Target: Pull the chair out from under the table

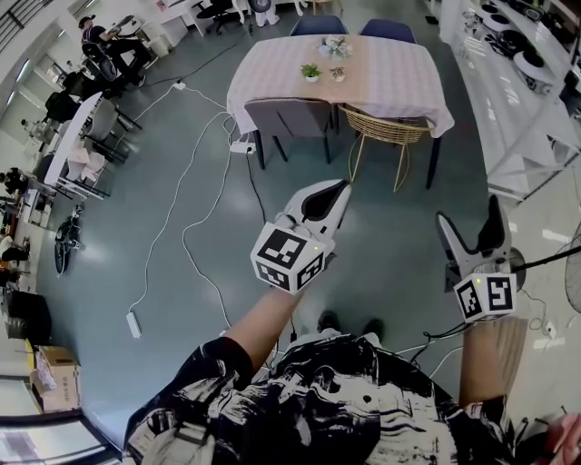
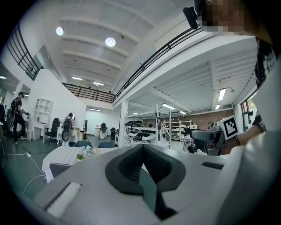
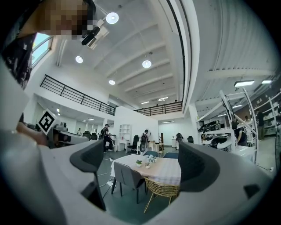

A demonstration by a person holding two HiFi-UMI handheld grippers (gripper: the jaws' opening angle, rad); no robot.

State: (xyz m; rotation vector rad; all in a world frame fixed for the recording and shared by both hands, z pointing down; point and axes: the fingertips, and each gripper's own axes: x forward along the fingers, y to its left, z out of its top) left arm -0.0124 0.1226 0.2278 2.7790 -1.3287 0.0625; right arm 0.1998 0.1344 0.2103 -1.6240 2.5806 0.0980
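the two near-side chairs, a grey padded chair [image 1: 289,118] on the left and a wicker chair [image 1: 386,125] on the right, stand tucked in with their backs at the near edge of the table [image 1: 399,86] and their seats under its checked cloth. which of them is meant i cannot tell, though the right gripper view frames both between its jaws. two blue chairs [image 1: 318,24] sit pushed in on the far side. small potted plants [image 1: 311,71] stand on the tabletop, so i judge a pull should come straight back toward the person without jarring the table. the person stands well apart from the table on the grey floor [image 1: 390,245], both grippers held out level toward it, a posture for approaching rather than gripping. the left gripper [image 1: 341,187] has its fingers pressed together with nothing between them, probably idle for now. the right gripper [image 1: 468,216] has its fingers spread wide and empty, likely readied to take the top of a chair back. loose cables [image 1: 182,204] trail over the floor to the left, off the line to the chairs.
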